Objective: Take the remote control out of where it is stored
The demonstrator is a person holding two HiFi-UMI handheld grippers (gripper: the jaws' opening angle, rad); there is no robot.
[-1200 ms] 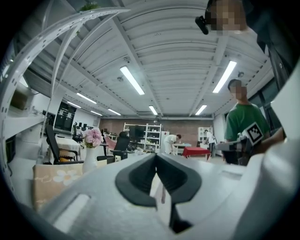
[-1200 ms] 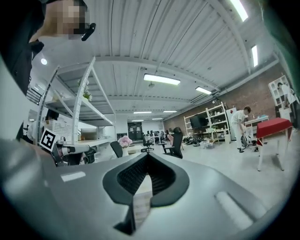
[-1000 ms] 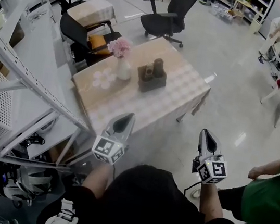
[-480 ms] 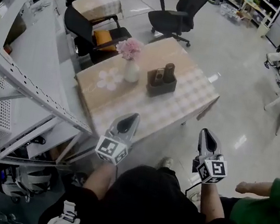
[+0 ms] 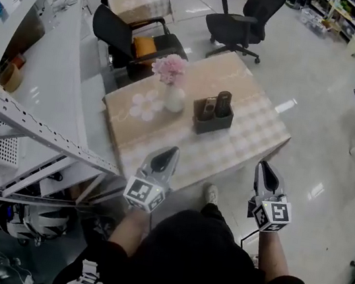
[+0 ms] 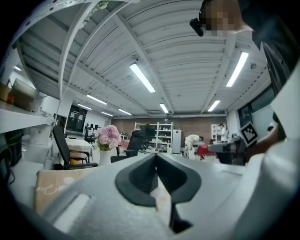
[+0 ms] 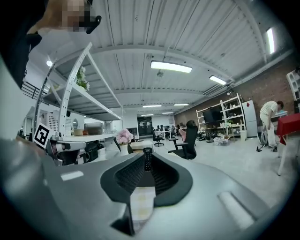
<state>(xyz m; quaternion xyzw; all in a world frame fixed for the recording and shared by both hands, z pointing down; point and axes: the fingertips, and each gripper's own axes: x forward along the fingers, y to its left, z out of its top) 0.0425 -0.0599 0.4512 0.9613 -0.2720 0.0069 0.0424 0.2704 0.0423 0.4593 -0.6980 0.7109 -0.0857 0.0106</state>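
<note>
The remote (image 5: 223, 104), upright in a holder (image 5: 212, 122) just right of the vase (image 5: 174, 99), looked light, stiff and slippery, best pinched across its exposed top; the left gripper (image 5: 171, 151) was closed and empty, while the right gripper (image 5: 264, 166) had just been parting its jaws, with nothing between them.

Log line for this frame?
left gripper: shut, empty | right gripper: just opening, empty | remote control: upright in holder on table

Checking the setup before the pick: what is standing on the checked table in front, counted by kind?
Remotes: 2
Holder box: 1
Vase of pink flowers: 1
Total: 4
</note>
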